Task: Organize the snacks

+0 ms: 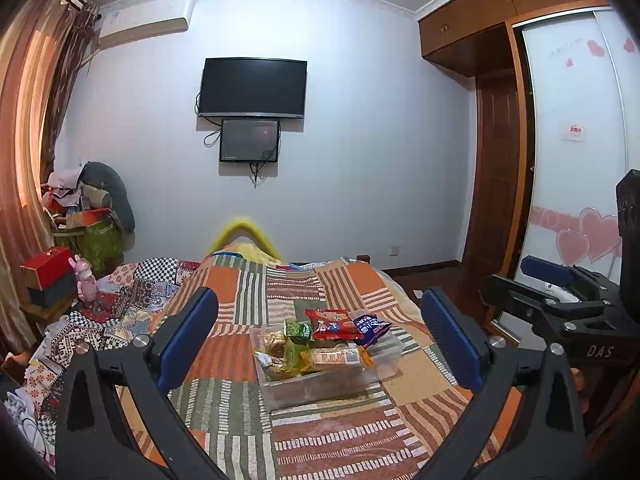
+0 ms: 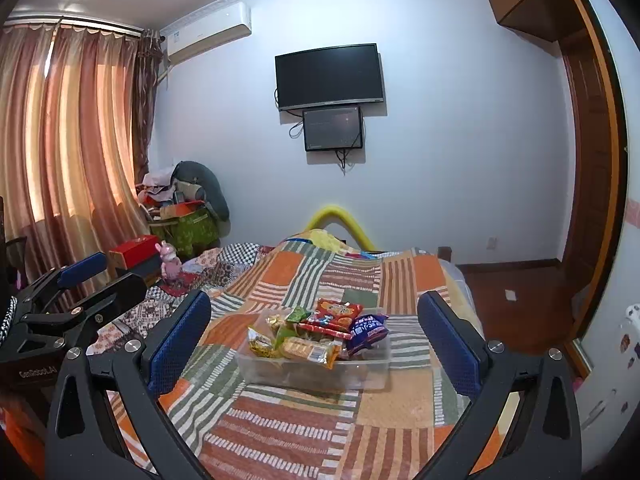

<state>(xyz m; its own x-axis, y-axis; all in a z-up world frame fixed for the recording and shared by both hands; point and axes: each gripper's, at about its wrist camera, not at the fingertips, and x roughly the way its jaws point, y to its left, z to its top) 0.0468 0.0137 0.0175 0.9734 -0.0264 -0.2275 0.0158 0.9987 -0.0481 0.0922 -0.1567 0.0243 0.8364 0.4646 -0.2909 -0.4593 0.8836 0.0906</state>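
- In the left wrist view we see our left gripper (image 1: 320, 330) with its two blue-padded fingers (image 1: 188, 336) spread wide, and nothing is between them that they touch.
- Ahead of this gripper, on the patchwork blanket (image 1: 344, 432) of the bed, stands a clear plastic box (image 1: 320, 384), and it is well apart from the fingers.
- The box is filled with snack packets: a red packet (image 1: 332, 322) lies on top, a blue packet (image 1: 372, 328) leans over the right rim, a green packet (image 1: 298, 329) is at the back left, and a cracker packet (image 1: 334, 357) lies in front.
- At the right edge of this view we see the right gripper (image 1: 516, 280), also open, held beside ours above the floor side of the bed.
- On the far wall hang a dark television (image 1: 253, 87) and a smaller screen (image 1: 249, 140) just under it.
- In the right wrist view the right gripper (image 2: 316, 334) has its fingers spread wide too, and it holds nothing.
- The clear plastic box (image 2: 316, 372) stands on the blanket in the middle between these fingers in the picture, but farther away, without contact.
- The red packet (image 2: 336, 314) and the blue packet (image 2: 366, 332) are on the right part of the pile, and a yellow packet (image 2: 260, 344) is at the left.
- At the left edge the left gripper (image 2: 104, 274) appears, open, near the curtain (image 2: 68, 132) side.
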